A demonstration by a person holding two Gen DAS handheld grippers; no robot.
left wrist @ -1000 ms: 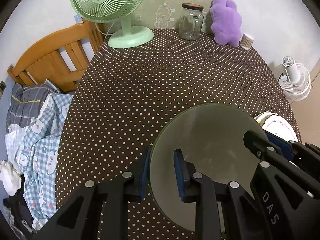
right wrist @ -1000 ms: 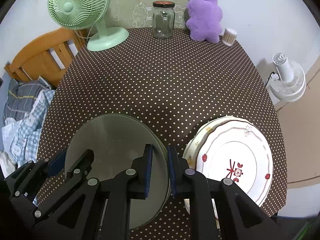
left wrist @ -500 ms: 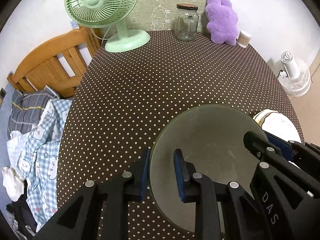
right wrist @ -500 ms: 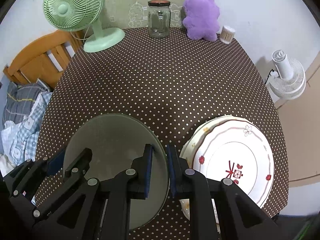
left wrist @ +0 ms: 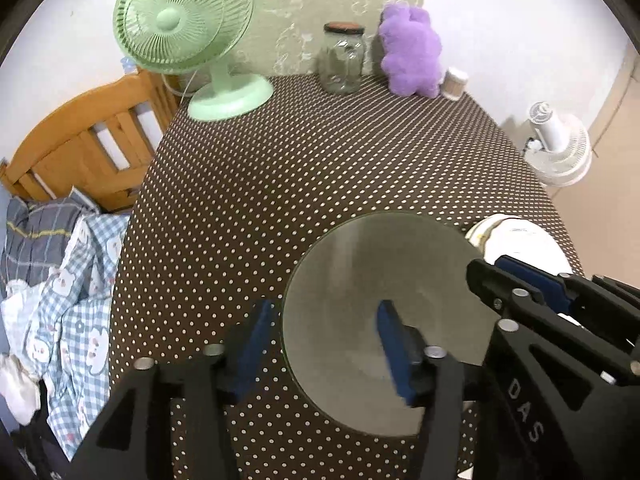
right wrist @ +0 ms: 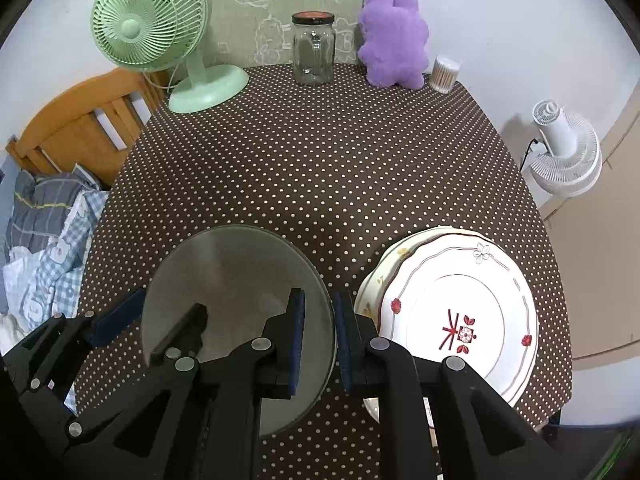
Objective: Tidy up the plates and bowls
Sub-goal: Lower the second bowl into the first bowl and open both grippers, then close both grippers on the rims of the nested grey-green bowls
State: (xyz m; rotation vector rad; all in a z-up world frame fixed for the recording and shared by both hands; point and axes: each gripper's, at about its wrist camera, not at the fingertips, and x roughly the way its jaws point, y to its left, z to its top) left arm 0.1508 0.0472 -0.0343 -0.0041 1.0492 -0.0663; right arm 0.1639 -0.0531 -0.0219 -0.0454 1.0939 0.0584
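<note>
Now round grey-green glass plate [right wrist: 240, 280] — right gripper [right wrist: 319, 336] fingers clamp rim, left gripper [left wrist: 324, 344] fingers opening astride it.

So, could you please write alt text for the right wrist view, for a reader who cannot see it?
The right gripper clamps the right edge of a round grey-green plate above a brown dotted tablecloth. The left gripper is opening around the plate's left edge. White flowered plates are stacked to the right.
</note>
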